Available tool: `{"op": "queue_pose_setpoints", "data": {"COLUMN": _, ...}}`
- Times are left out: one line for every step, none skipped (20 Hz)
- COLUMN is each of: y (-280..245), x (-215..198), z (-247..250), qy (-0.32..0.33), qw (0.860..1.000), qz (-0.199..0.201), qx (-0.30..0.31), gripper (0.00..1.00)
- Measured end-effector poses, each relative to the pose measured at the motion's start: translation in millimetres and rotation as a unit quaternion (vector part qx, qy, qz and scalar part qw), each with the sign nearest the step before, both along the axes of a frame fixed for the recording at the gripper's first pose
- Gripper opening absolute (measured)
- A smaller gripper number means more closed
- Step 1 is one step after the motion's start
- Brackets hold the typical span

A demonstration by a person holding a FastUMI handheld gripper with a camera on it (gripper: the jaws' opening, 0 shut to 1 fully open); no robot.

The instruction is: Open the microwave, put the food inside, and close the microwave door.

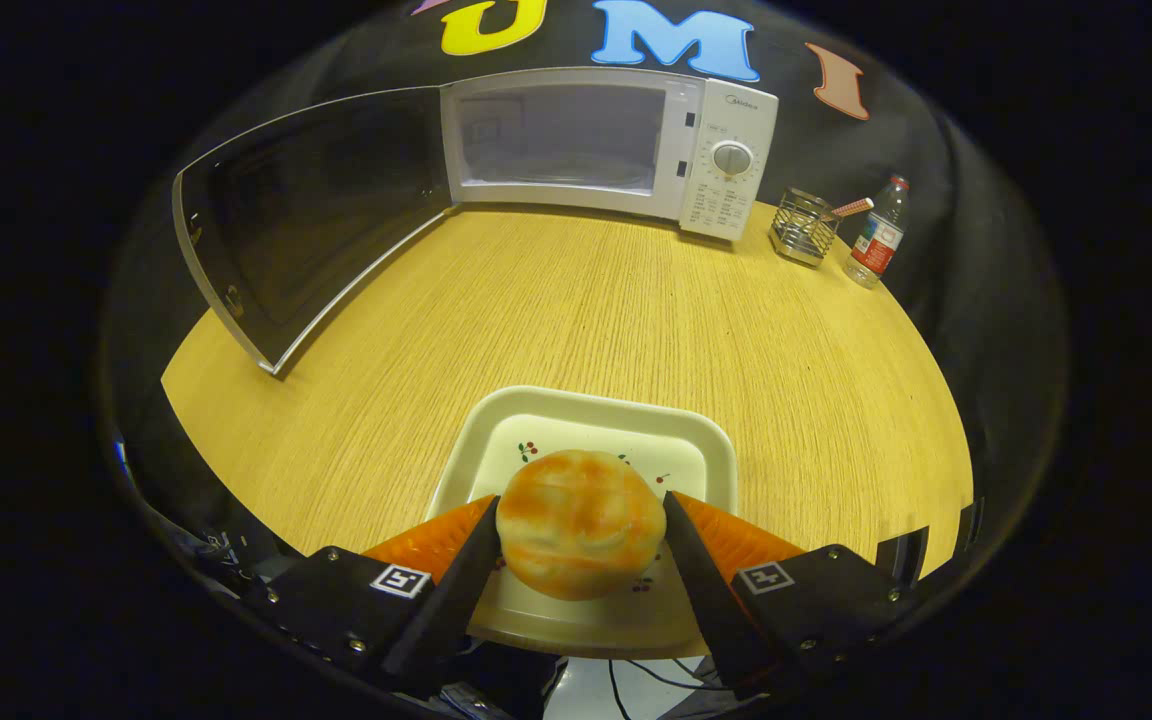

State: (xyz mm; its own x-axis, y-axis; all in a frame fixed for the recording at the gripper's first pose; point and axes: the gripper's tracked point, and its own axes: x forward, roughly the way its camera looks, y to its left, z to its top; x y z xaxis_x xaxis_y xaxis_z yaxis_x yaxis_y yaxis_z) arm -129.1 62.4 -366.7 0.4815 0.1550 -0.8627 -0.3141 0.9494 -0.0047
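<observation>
While the microwave [606, 140] stood at the far side of the surface [586, 300] with its door [306, 220] swung wide, the bun [580, 535] was seen between the two fingers of the gripper [580, 545], well apart from the microwave and on the near side of the surface. The bun sat over a pale square plate [706, 450], which lay squarely in front of the microwave's open cavity. Both fingers appeared to be pressed against the bun's flanks, so the gripper was judged to be clenched on the bun; whether the bun had been lifted clear of the plate could not be told.

The step in hand was taken to be the carrying of the food into the cavity. A gentle squeeze was judged to be called for, since the bun looked soft and easily dented. The bun would best be raised straight off the plate, carried level toward the microwave, and brought in through the middle of the opening, kept clear of the door on the microwave's hinge side and of the control panel [731, 165] on its other side. A wire holder [804, 226] and a bottle [878, 232] stood beyond the control panel, outside that path.
</observation>
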Motion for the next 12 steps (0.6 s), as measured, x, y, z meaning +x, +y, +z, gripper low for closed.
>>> {"op": "queue_pose_setpoints", "data": {"y": 2.0, "x": -0.1, "z": 3.3, "qy": -0.001, "qw": 1.000, "qz": 0.001, "qx": 0.006, "gripper": 0.88}}
{"op": "queue_pose_setpoints", "data": {"y": 5.9, "x": 4.2, "z": 8.7, "qy": -0.005, "qw": 1.000, "qz": 0.004, "qx": 0.017, "gripper": 0.82}}
{"op": "queue_pose_setpoints", "data": {"y": 8.1, "x": 8.0, "z": 14.4, "qy": -0.013, "qw": 1.000, "qz": 0.005, "qx": 0.023, "gripper": 0.81}}
{"op": "queue_pose_setpoints", "data": {"y": 10.9, "x": 14.2, "z": 19.9, "qy": -0.019, "qw": 0.999, "qz": 0.006, "qx": 0.028, "gripper": 0.81}}
{"op": "queue_pose_setpoints", "data": {"y": 16.5, "x": 23.4, "z": 27.4, "qy": -0.030, "qw": 0.999, "qz": 0.005, "qx": 0.040, "gripper": 0.81}}
{"op": "queue_pose_setpoints", "data": {"y": 23.2, "x": 32.1, "z": 34.4, "qy": -0.039, "qw": 0.998, "qz": 0.003, "qx": 0.053, "gripper": 0.81}}
{"op": "queue_pose_setpoints", "data": {"y": 30.4, "x": 42.6, "z": 43.1, "qy": -0.049, "qw": 0.997, "qz": 0.003, "qx": 0.066, "gripper": 0.81}}
{"op": "queue_pose_setpoints", "data": {"y": 37.7, "x": 53.1, "z": 51.7, "qy": -0.059, "qw": 0.995, "qz": 0.003, "qx": 0.079, "gripper": 0.81}}
{"op": "queue_pose_setpoints", "data": {"y": 44.7, "x": 64.0, "z": 59.7, "qy": -0.069, "qw": 0.994, "qz": 0.004, "qx": 0.090, "gripper": 0.81}}
{"op": "queue_pose_setpoints", "data": {"y": 54.0, "x": 76.3, "z": 68.0, "qy": -0.079, "qw": 0.991, "qz": 0.005, "qx": 0.105, "gripper": 0.81}}
{"op": "queue_pose_setpoints", "data": {"y": 62.5, "x": 89.1, "z": 76.0, "qy": -0.088, "qw": 0.989, "qz": 0.006, "qx": 0.118, "gripper": 0.81}}
{"op": "queue_pose_setpoints", "data": {"y": 70.0, "x": 100.9, "z": 83.1, "qy": -0.097, "qw": 0.987, "qz": 0.007, "qx": 0.131, "gripper": 0.81}}
